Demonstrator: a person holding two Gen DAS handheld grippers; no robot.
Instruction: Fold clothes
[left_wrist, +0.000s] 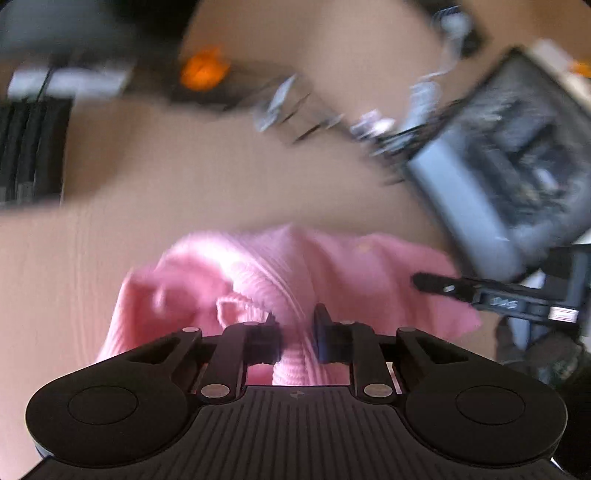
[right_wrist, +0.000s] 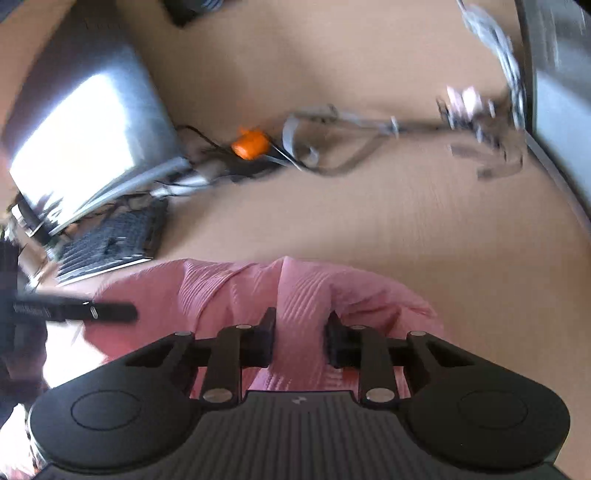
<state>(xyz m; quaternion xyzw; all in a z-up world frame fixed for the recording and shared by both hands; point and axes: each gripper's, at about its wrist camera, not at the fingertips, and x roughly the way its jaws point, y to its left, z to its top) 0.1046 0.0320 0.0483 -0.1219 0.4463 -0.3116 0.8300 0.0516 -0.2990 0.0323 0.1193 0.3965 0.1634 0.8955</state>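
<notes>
I am gripping a ridge of the pink ribbed-knit garment (left_wrist: 332, 266) between my left fingers (left_wrist: 297, 332), and my right fingers (right_wrist: 300, 338) are pinching another fold of it. The garment is lying bunched on the wooden counter (right_wrist: 406, 221), near a keyboard (right_wrist: 110, 240).

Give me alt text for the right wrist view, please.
The right gripper is closed on a raised fold of a pink ribbed garment lying on a tan table. The left gripper reaches in from the left edge; a keyboard, tangled cables and an orange object lie beyond.
</notes>
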